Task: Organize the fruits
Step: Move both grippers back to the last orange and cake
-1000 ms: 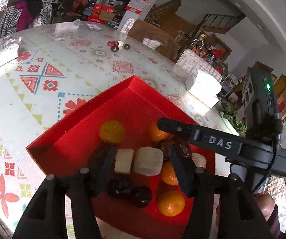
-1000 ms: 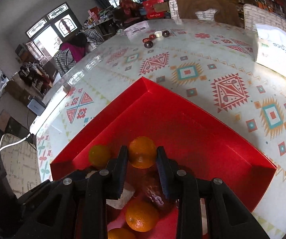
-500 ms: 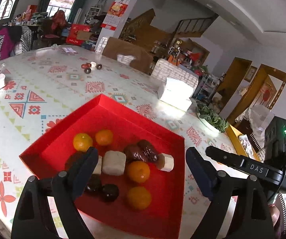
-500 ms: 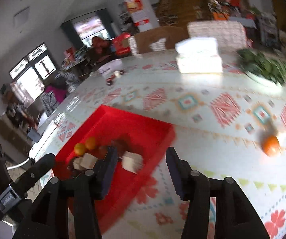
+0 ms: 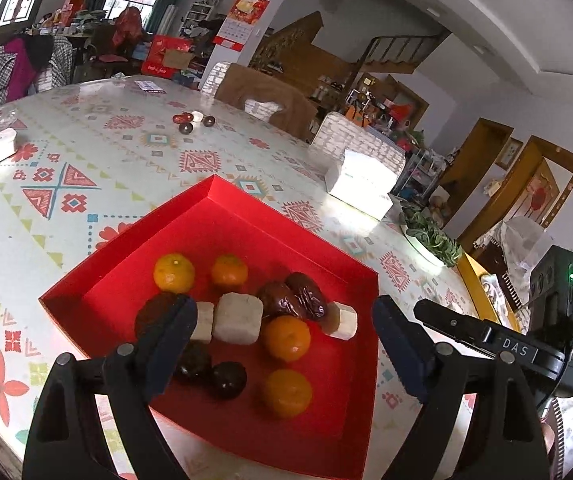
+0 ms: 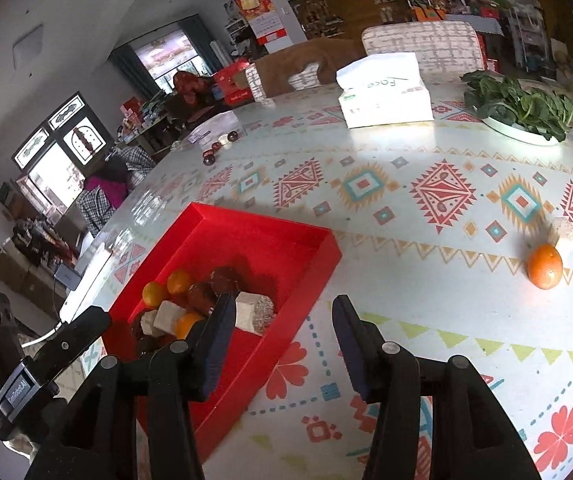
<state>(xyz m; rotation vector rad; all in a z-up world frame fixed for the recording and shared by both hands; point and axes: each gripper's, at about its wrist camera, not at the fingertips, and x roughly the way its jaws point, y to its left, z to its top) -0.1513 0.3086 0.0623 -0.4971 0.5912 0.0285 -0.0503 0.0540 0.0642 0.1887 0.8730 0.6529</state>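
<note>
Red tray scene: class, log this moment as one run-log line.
left claw: open, empty, over red tray | right claw: open, empty | loose mandarin: on table, outside tray

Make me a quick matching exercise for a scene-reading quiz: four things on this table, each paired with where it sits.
Things:
1. dried dates
2. loose orange
3. leafy greens
4. tissue pack

Places:
A. on a white plate
B. inside the red tray
C. on the tablecloth beside a pale cube
D. at the table's far edge, near the chairs

Pairs: 1-B, 2-C, 3-A, 4-D
</note>
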